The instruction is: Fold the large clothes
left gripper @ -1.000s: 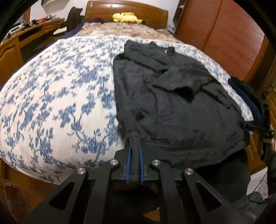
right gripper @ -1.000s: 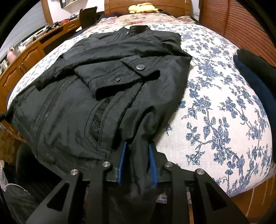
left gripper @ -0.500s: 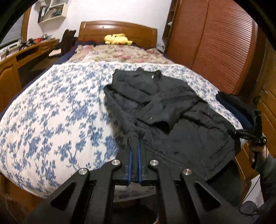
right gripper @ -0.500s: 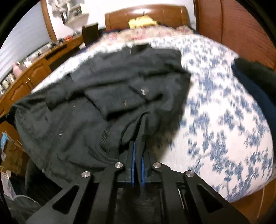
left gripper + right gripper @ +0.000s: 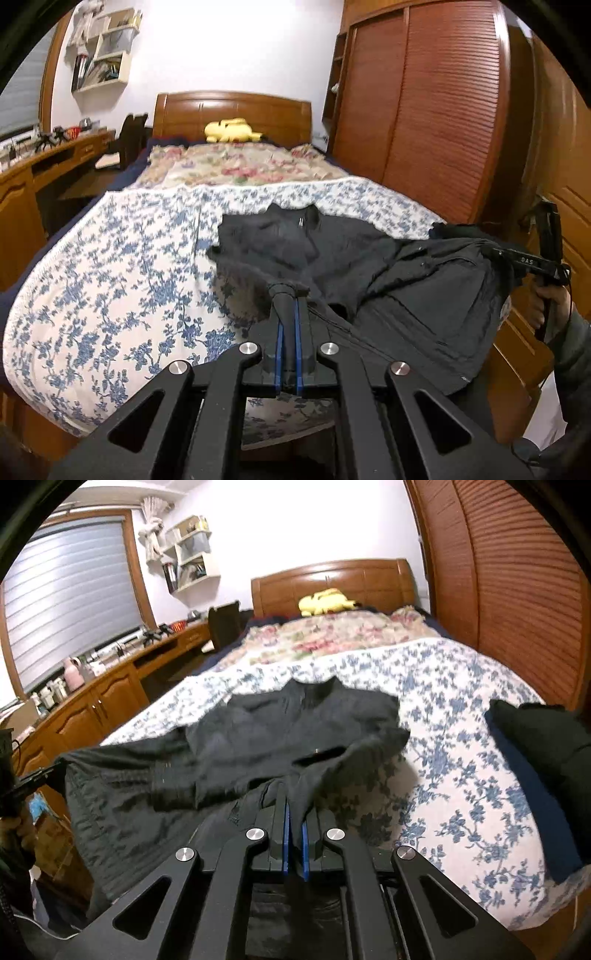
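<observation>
A black jacket (image 5: 369,266) (image 5: 258,738) lies on the blue-flowered bed cover (image 5: 110,280) (image 5: 454,738), collar toward the headboard, its near hem raised off the bed. My left gripper (image 5: 287,295) is shut on the hem's left corner. My right gripper (image 5: 293,805) is shut on the hem's right corner. In the left wrist view the right gripper's body (image 5: 532,262) shows at the far right with a hand under it. In the right wrist view the left gripper's body (image 5: 33,779) shows at the far left.
A dark folded pile (image 5: 546,760) rests on the bed's right edge. A yellow plush toy (image 5: 231,130) sits by the wooden headboard (image 5: 232,110). A wooden wardrobe (image 5: 424,103) runs along the right, a desk (image 5: 110,686) along the left.
Both grippers rose and tilted up, lifting the jacket's hem off the bed. The right jaws, wide around the cloth a second ago, have shut on it.
</observation>
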`<move>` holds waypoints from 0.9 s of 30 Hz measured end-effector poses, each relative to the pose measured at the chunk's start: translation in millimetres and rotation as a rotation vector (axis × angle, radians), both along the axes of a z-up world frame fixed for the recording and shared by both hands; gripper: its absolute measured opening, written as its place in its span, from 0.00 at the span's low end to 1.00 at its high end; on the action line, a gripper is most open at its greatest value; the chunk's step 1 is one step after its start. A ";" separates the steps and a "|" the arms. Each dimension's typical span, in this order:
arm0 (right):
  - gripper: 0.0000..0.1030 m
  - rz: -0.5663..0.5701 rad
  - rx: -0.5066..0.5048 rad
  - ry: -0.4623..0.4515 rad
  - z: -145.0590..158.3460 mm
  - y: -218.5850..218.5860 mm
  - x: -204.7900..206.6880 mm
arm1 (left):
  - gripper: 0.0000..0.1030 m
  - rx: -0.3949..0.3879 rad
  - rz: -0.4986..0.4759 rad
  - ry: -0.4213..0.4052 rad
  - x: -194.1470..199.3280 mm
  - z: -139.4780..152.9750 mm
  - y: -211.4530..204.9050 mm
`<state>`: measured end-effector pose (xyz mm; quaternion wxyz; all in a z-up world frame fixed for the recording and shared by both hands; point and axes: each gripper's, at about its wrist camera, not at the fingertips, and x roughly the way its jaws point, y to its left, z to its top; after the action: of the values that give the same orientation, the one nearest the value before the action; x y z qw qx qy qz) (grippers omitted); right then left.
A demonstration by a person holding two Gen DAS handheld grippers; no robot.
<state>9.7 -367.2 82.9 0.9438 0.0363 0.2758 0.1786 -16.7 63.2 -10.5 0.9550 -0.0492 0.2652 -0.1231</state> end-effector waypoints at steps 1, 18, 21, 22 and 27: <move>0.04 0.000 0.006 -0.012 3.2 -3.0 -7.7 | 0.05 0.000 -0.003 -0.013 -7.1 4.9 -0.6; 0.04 -0.019 -0.027 -0.062 0.3 -27.3 -73.7 | 0.05 0.010 0.007 -0.054 -29.6 20.0 -7.0; 0.04 -0.021 -0.040 -0.048 3.4 -18.3 -69.8 | 0.05 0.016 0.013 -0.042 -24.4 18.9 -8.2; 0.04 -0.020 -0.044 -0.046 2.7 -17.1 -67.6 | 0.05 0.020 0.013 -0.042 -24.3 18.7 -10.5; 0.04 -0.016 -0.036 -0.049 12.1 -11.3 -63.8 | 0.05 0.035 0.023 -0.038 -20.2 19.1 -14.2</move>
<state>-54.1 -378.5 95.0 0.9521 0.0170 0.2558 0.1668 -36.9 48.9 8.6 0.9620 -0.0332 0.2485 -0.1083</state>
